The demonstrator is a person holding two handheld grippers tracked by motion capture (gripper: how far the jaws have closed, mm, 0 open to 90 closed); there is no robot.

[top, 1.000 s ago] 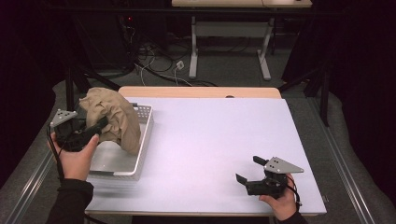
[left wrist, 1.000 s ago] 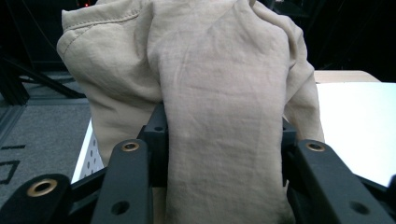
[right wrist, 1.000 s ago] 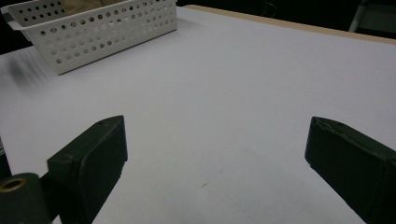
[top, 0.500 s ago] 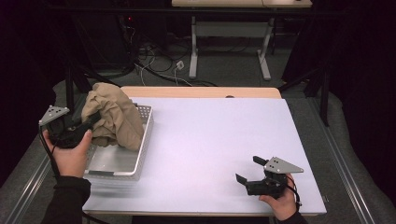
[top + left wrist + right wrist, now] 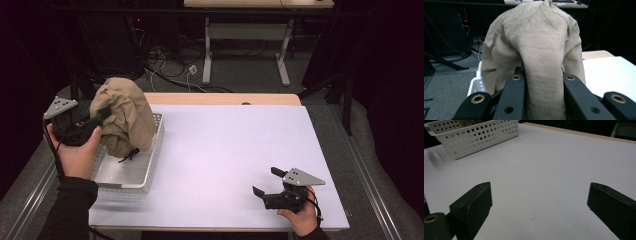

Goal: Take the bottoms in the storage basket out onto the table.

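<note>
Table (image 5: 240, 150): a white top with a wooden far edge is carrying the basket at its left side; the rest of the surface is lying bare under the right gripper.

Basket (image 5: 150, 165): a white perforated tray is sitting at the table's left edge, its long side running away from the person; in the right gripper view it (image 5: 474, 137) is showing at the far upper left, holes along its wall.

Cloth (image 5: 122, 117): a crumpled tan garment is hanging bunched above the basket's far half, its lower folds dipping inside the walls and a dark cord dangling from its underside; whether it is touching the basket floor I cannot tell. In the left gripper view the cloth (image 5: 536, 50) is rising as a rounded heap, one thick fold running down between the fingers.

Left gripper (image 5: 97, 120): held in the person's left hand beside the basket's left wall, pointing right into the cloth; its fingers (image 5: 515, 95) have just been closing and are now clamping that fold from both sides.

Right gripper (image 5: 265, 182): resting low over the table's near right part, well apart from the basket; its fingers (image 5: 474, 205) are standing wide apart with bare table between them.
</note>
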